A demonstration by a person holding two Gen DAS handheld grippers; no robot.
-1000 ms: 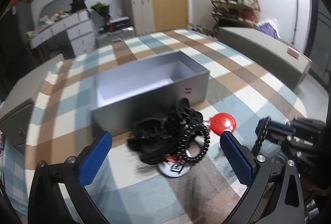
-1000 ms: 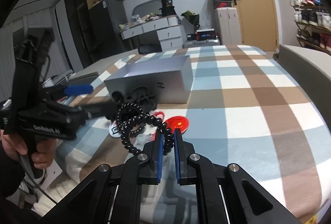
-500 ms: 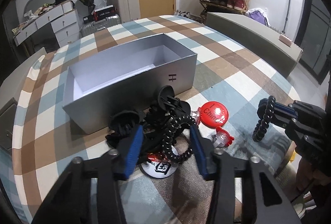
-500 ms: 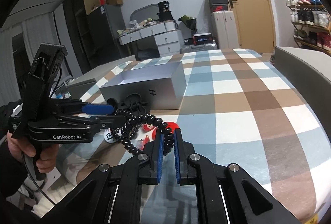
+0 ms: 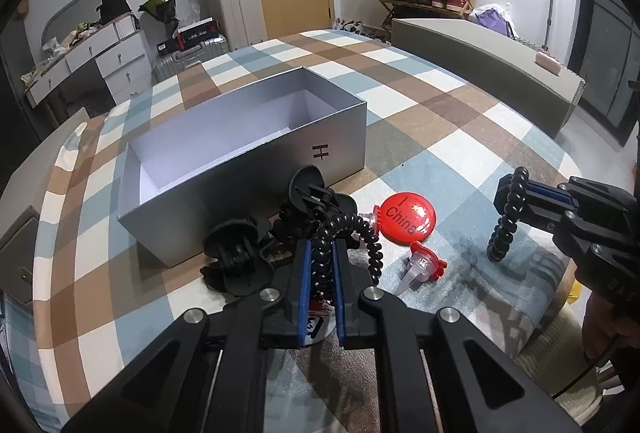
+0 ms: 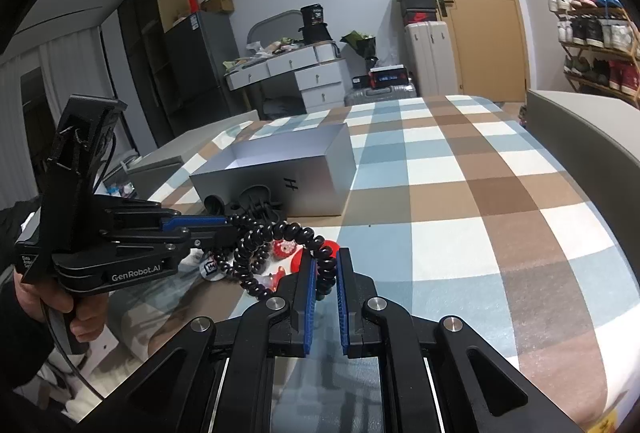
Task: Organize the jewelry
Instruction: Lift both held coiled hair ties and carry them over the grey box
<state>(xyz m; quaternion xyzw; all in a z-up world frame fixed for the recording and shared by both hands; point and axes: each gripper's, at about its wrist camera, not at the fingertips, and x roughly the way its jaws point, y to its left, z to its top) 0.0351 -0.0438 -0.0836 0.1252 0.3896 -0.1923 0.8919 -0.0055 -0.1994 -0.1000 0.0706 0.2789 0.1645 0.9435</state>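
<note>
Left gripper (image 5: 319, 257) clamped on a black beaded bracelet (image 5: 352, 233), blue pads pinching one strand at the near edge of the jewelry pile. Right gripper (image 6: 324, 277) likewise clenched on a second black beaded bracelet (image 6: 280, 245), loop hanging off the pad tips toward the left gripper's fingers (image 6: 200, 221). Seen from the left wrist, right gripper (image 5: 516, 199) off to the right, short run of beads dangling clear above the cloth.

Checked cloth (image 5: 460, 121) covering a broad surface; rim curving away on all sides. Wide bare stretch right of and beyond the pile. Grey padded bench (image 5: 480, 53) past the far right edge. Grey open box (image 5: 248, 153) just behind the pile, near wall touching or almost touching the black pieces, interior bare white. Room between the two grippers tight; a hand (image 6: 60, 301) on the left gripper's handle at the left edge.

Pile sitting directly ahead of the left gripper's tips, between them and the box wall. Red round badge (image 5: 408, 213) lettered "I China" just right of the pile. Small red-and-clear trinket (image 5: 422, 265) near the badge, closer to the camera. White round badge (image 5: 316, 321) partly hidden under the left pads.

Count: two beaded bracelets, one per gripper; one box; one red badge; one white badge; one red-and-clear trinket; black clip-like pieces (image 5: 240, 253) heaped together, number unclear.
</note>
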